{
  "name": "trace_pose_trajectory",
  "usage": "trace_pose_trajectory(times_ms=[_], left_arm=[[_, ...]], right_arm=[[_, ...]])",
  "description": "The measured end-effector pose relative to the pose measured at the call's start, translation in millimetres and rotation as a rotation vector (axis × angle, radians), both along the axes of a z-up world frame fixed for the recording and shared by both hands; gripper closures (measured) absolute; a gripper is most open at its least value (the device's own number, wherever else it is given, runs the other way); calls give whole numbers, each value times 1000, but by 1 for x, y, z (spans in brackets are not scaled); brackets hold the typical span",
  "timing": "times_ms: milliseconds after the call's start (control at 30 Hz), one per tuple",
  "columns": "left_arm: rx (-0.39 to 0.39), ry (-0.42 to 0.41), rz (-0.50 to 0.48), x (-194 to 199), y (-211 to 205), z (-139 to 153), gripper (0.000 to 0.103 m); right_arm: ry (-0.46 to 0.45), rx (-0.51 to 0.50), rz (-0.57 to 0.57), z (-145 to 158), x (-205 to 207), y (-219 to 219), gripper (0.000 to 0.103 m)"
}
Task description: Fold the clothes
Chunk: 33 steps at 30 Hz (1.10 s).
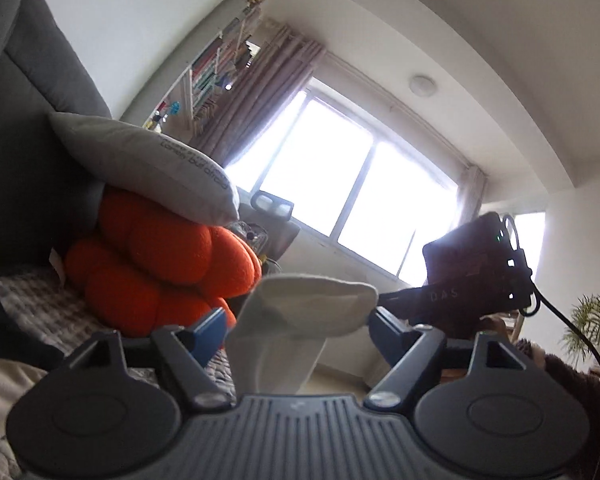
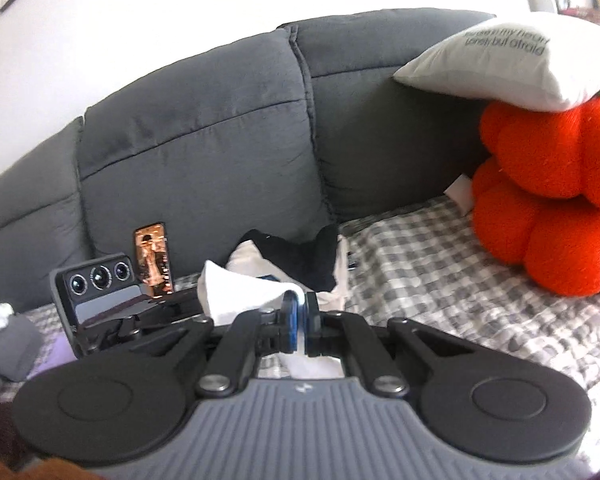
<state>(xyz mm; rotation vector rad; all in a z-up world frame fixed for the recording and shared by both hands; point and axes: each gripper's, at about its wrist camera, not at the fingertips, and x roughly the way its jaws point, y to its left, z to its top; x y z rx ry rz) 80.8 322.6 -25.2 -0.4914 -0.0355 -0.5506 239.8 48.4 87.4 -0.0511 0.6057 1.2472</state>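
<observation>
A white garment (image 1: 300, 312) hangs between the blue pads of my left gripper (image 1: 298, 332), whose jaws stand wide apart and do not press on it. Its right end runs toward the dark housing of the other gripper (image 1: 472, 264). In the right wrist view my right gripper (image 2: 300, 314) is shut on the white garment (image 2: 240, 292), which bunches out to the left of the pads. The left gripper's camera block (image 2: 96, 280) sits just left of that cloth. Behind lies a pile of black and white clothes (image 2: 296, 256) on the sofa seat.
A grey sofa (image 2: 220, 128) carries a checked blanket (image 2: 440, 260). An orange plush cushion (image 2: 548, 200) with a grey printed pillow (image 2: 500, 68) on top stands at the right. A phone (image 2: 154, 258) leans on the backrest. A bright window (image 1: 340, 184) lies beyond.
</observation>
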Motion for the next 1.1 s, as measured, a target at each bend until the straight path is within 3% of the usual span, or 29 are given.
trace_pose_trajectory(times_ms=[67, 133, 167, 267, 333, 433, 500, 533, 567, 600, 667, 800, 900, 1100], left_arm=[[-41, 19, 14, -2, 5, 0, 49], [-86, 49, 25, 1, 12, -2, 80], [-95, 81, 41, 3, 13, -1, 84], [-101, 187, 118, 11, 16, -1, 87], [-120, 257, 170, 14, 19, -2, 87], [-171, 372, 236, 17, 30, -6, 87], [-150, 470, 298, 17, 32, -5, 87], [-95, 514, 358, 16, 31, -4, 88], [-39, 556, 419, 14, 30, -2, 90], [24, 581, 491, 13, 29, -1, 98], [118, 625, 582, 12, 26, 1, 103], [183, 640, 651, 8, 26, 4, 103], [169, 605, 600, 4, 25, 8, 102], [130, 578, 357, 17, 16, -1, 97]], right_arm=[[11, -1, -3, -2, 3, 6, 102], [27, -6, -13, -6, 8, 15, 102], [35, -11, -20, -9, 12, 19, 102], [47, -32, -62, -17, 21, 31, 98], [36, -45, -100, -20, 23, 32, 87], [18, -66, -149, -23, 26, 27, 87], [11, -90, -186, -25, 30, 19, 82], [5, -109, -210, -26, 31, 13, 77], [-3, -128, -236, -28, 32, 7, 63], [-14, -146, -264, -31, 31, -1, 55], [-32, -189, -321, -37, 31, -16, 55], [-36, -261, -442, -52, 29, -48, 55], [-47, -273, -516, -57, 21, -69, 55], [-75, -302, -632, -61, 19, -104, 55]])
